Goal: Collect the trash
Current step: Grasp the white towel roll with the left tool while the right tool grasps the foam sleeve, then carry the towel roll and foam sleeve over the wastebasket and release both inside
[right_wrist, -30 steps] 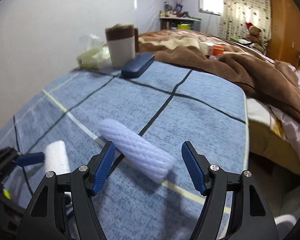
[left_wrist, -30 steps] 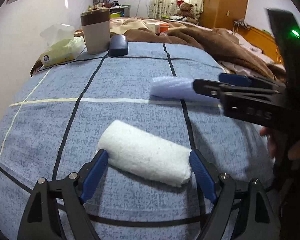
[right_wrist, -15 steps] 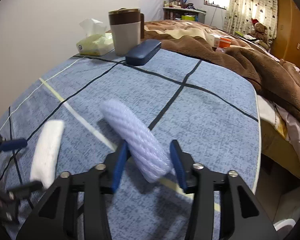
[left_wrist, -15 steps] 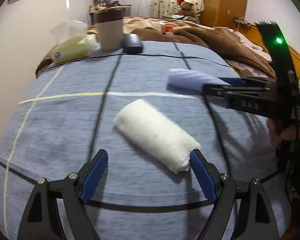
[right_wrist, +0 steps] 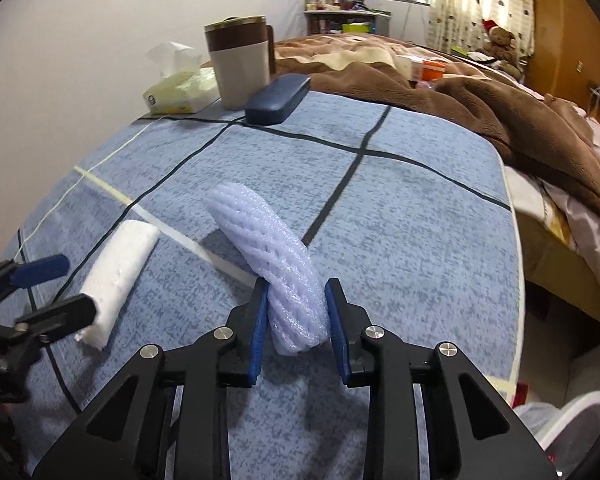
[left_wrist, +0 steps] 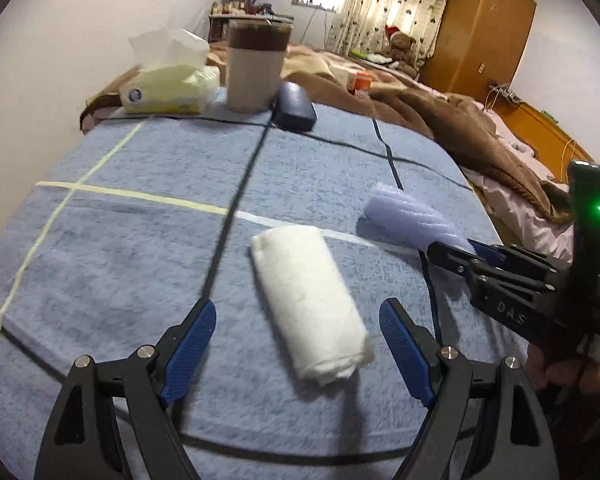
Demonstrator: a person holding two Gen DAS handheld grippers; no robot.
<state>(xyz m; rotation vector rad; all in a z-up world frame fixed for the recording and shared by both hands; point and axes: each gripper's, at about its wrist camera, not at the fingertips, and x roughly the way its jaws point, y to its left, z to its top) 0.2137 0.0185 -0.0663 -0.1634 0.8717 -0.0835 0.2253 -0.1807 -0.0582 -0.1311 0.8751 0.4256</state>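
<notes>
On a blue bedspread [left_wrist: 140,240], the right gripper [right_wrist: 296,320] clamps a foam sleeve [right_wrist: 268,248]; the left gripper [left_wrist: 296,344], jaws apart, straddles a white roll [left_wrist: 308,304].

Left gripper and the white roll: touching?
Apart. Left wrist view: the left gripper is open, the white roll lies between its fingers with blue cover showing on both sides.

The only letters that can be read are "DAS", pressed in relief on the side of the black plastic right gripper [left_wrist: 466,254], seen in the left wrist view. The yellow soft tissue pack [left_wrist: 168,90] carries a round blue and white logo, but its words are too blurred to read.
</notes>
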